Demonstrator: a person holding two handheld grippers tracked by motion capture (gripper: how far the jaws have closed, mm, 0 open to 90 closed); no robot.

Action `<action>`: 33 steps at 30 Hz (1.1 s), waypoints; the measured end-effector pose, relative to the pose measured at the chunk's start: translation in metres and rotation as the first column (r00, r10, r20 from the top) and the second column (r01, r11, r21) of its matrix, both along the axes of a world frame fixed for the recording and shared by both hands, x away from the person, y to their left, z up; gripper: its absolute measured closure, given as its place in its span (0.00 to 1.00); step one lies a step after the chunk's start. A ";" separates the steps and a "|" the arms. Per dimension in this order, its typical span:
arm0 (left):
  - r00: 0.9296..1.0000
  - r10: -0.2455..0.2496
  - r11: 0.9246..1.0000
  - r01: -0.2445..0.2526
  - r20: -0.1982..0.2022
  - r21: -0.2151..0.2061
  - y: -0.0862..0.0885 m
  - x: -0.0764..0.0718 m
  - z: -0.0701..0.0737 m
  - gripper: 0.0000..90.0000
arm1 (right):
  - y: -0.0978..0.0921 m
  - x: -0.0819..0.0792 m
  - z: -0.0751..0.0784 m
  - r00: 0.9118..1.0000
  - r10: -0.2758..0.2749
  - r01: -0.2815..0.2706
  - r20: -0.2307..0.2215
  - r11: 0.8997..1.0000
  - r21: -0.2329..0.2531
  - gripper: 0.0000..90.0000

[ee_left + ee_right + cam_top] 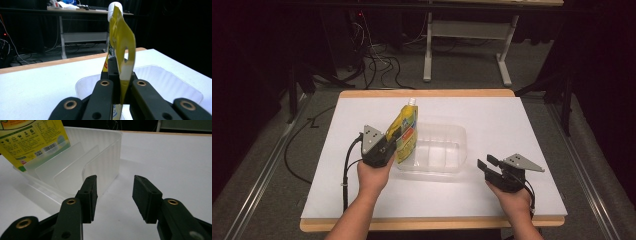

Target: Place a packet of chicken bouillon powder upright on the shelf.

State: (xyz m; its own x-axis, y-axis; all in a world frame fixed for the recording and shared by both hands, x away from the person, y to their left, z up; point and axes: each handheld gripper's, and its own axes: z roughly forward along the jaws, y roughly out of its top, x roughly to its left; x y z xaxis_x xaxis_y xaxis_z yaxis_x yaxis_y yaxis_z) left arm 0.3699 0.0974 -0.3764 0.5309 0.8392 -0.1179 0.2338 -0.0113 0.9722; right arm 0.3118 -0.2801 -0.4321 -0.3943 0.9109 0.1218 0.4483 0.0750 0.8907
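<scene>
On the white rectangular tabletop [512, 120] with its wooden rim, items as follows

Item 1: yellow flexible stand-up pouch with white screw cap [404, 131], printed label in red and green; held upright at the left end of the tray, its lower part inside or against the tray wall, cap uppermost. From the left gripper view the pouch [121, 42] is seen edge-on, its side seam clamped between the jaws.

Item 2: clear rectangular plastic tray with upright dividers [457, 131], near the middle of the table; bare white surface on all sides, broadest to the right and rear. In the right gripper view the tray [110, 152] shows its ribbed end wall and frosted dividers, with the pouch label at upper left.

Item 3: left gripper [393, 136], black, jaws closed narrow on the pouch seam, hand beneath it at the tray's left edge.

Item 4: right gripper [486, 162], black, jaws spread wide with nothing between them, low over the table just right of the tray's near right corner, apart from it; front table edge close behind the hand
</scene>
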 end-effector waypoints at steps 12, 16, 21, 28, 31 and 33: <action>1.000 0.002 1.000 -0.002 0.003 0.014 0.016 -0.003 -0.013 0.90 | 0.001 0.000 -0.001 1.000 0.000 0.000 -0.002 1.000 0.000 0.62; 1.000 -0.009 1.000 0.008 0.012 0.019 0.018 -0.003 -0.014 0.80 | 0.001 0.001 -0.001 1.000 0.000 0.000 -0.005 1.000 -0.001 0.61; 1.000 -0.013 1.000 0.012 0.010 0.026 0.020 -0.002 -0.014 0.68 | 0.001 0.001 -0.002 1.000 -0.001 0.001 -0.007 1.000 0.001 0.61; 1.000 -0.026 0.999 0.026 -0.005 0.042 0.021 -0.001 -0.012 0.53 | 0.002 0.001 -0.002 1.000 0.002 -0.002 -0.009 1.000 -0.001 0.60; 1.000 -0.028 0.998 0.029 -0.006 0.047 0.021 -0.002 -0.012 0.48 | 0.002 0.001 -0.002 1.000 0.004 -0.004 -0.010 1.000 -0.004 0.60; 1.000 -0.028 0.998 0.029 -0.010 0.059 0.021 -0.003 -0.010 0.42 | 0.003 0.001 -0.002 1.000 0.003 -0.003 -0.010 1.000 -0.001 0.60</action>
